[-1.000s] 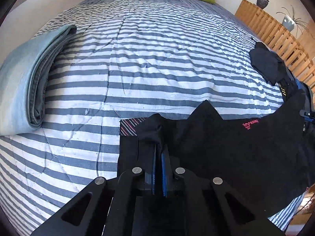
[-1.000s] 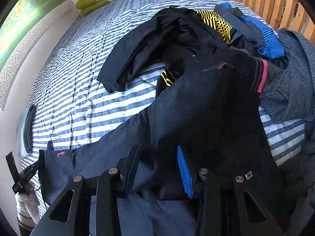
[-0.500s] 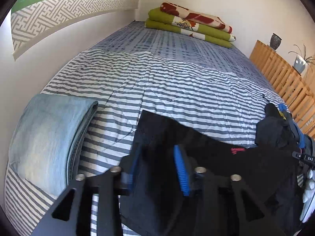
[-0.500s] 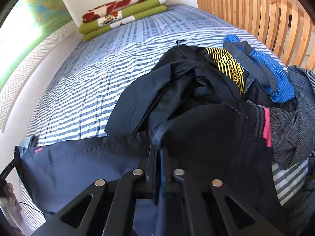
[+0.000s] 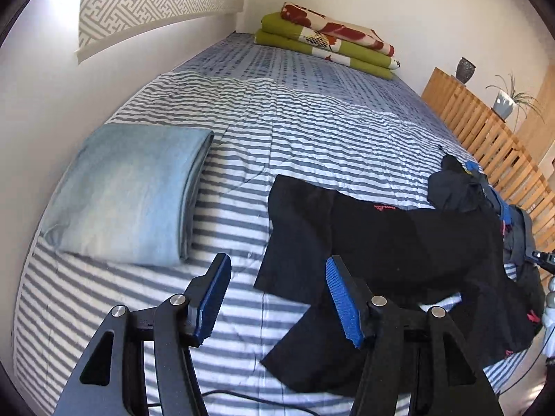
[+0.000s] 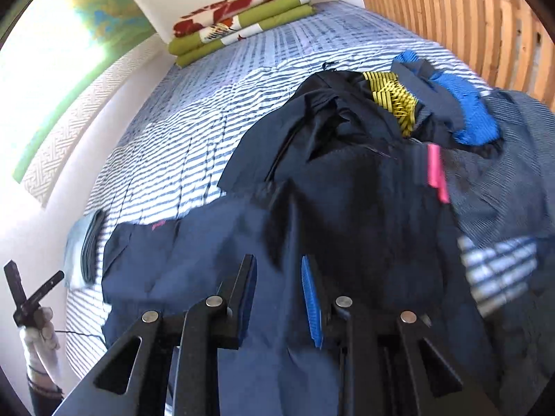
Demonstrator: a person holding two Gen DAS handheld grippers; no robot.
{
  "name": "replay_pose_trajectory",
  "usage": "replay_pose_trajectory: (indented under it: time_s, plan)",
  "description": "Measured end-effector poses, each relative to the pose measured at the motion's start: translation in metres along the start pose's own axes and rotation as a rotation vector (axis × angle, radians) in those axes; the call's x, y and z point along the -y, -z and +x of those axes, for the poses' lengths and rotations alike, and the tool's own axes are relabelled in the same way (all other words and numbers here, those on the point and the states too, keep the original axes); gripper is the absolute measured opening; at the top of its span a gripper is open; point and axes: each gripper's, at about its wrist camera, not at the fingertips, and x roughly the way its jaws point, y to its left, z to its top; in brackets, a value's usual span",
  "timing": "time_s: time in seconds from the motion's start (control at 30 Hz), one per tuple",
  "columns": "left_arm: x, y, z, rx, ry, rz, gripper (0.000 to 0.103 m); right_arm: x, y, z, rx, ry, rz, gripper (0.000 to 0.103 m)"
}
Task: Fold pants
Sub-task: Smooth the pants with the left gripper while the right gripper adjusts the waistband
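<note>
A: Setting: striped bed [image 5: 312,131]. Dark pants [image 5: 399,242] lie flat across its near edge, long axis running left to right. Leg ends sit at the left; the other end runs up against the heap of unfolded clothes [image 6: 399,111] at the right.

B: Anything else on the left?

A: Folded light-blue jeans [image 5: 131,190], apart from the pants, with bare striped cover between them.

B: Left gripper?

A: Left gripper [image 5: 277,298] hovers over the near edge, jaws spread wide, nothing between them. One pad is over bare cover, the other over the nearer leg end [image 5: 312,357]. So the leg ends lie just ahead and to its right.

B: Right gripper?

A: Right gripper [image 6: 279,301] is above the wider part of the pants [image 6: 347,225], jaws parted and empty. Picture blurred here; contact with cloth cannot be told.

B: Judgement?

A: Each gripper is nearest its own end of the long axis. Left suits the legs, right the far end; a fold would bring one end over the other.
</note>
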Motion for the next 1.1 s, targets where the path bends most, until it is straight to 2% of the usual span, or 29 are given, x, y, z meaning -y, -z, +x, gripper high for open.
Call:
replay_pose_trajectory:
  time_s: [0.07, 0.13, 0.17, 0.2, 0.23, 0.3, 0.43, 0.57, 0.63, 0.7, 0.73, 0.77, 0.9, 0.93, 0.97, 1.0, 1.07, 1.1]
  plan:
    - [-0.009, 0.015, -0.027, 0.018, -0.001, 0.003, 0.061, 0.003, 0.02, -0.031, 0.032, 0.003, -0.038, 0.024]
    - [-0.015, 0.029, -0.037, 0.013, -0.034, 0.018, 0.061, 0.005, 0.045, -0.064, 0.073, 0.012, -0.069, 0.026]
    - [-0.018, 0.036, -0.035, -0.009, -0.034, 0.014, 0.061, 0.009, 0.059, -0.078, 0.097, 0.015, -0.068, 0.033]
    - [-0.02, 0.042, -0.028, -0.037, -0.025, 0.002, 0.061, 0.014, 0.074, -0.091, 0.116, 0.017, -0.057, 0.04]
    - [-0.021, 0.048, -0.019, -0.065, -0.018, -0.013, 0.061, 0.02, 0.089, -0.1, 0.129, 0.019, -0.04, 0.043]
    - [-0.017, 0.059, 0.009, -0.123, -0.011, -0.019, 0.063, 0.033, 0.117, -0.111, 0.129, 0.028, -0.016, 0.044]
    - [0.0, 0.079, 0.066, -0.221, -0.011, -0.029, 0.063, 0.05, 0.171, -0.111, 0.083, 0.13, -0.011, 0.044]
    - [0.024, 0.096, 0.106, -0.283, -0.026, 0.005, 0.067, 0.066, 0.207, -0.113, 0.053, 0.115, 0.03, 0.048]
    - [0.036, 0.102, 0.112, -0.264, -0.069, 0.031, 0.068, 0.073, 0.217, -0.109, 0.034, 0.094, 0.056, 0.048]
    - [0.049, 0.106, 0.112, -0.249, -0.1, 0.067, 0.056, 0.077, 0.221, -0.102, 0.015, 0.075, 0.062, 0.048]
    - [0.053, 0.107, 0.11, -0.246, -0.101, 0.079, 0.029, 0.076, 0.222, -0.098, 0.012, 0.067, 0.057, 0.048]
    - [0.057, 0.108, 0.108, -0.257, -0.079, 0.075, 0.006, 0.075, 0.222, -0.092, 0.007, 0.06, 0.054, 0.048]
    - [0.06, 0.105, 0.084, -0.234, -0.067, 0.052, 0.004, 0.072, 0.215, -0.068, -0.007, 0.032, 0.065, 0.048]
    - [0.056, 0.103, 0.072, -0.218, -0.045, 0.02, 0.004, 0.07, 0.212, -0.062, -0.006, 0.041, 0.06, 0.047]
    - [0.051, 0.1, 0.058, -0.204, -0.016, -0.012, 0.004, 0.068, 0.209, -0.058, -0.007, 0.041, 0.06, 0.035]
    - [0.047, 0.098, 0.041, -0.181, 0.004, -0.039, 0.003, 0.066, 0.206, -0.057, -0.003, 0.03, 0.061, 0.015]
    - [0.04, 0.093, 0.005, -0.128, 0.037, -0.059, 0.003, 0.061, 0.201, -0.06, 0.014, 0.004, 0.049, 0.006]
    - [0.036, 0.09, -0.014, -0.102, 0.046, -0.07, 0.003, 0.056, 0.198, -0.066, 0.038, 0.001, 0.029, 0.004]
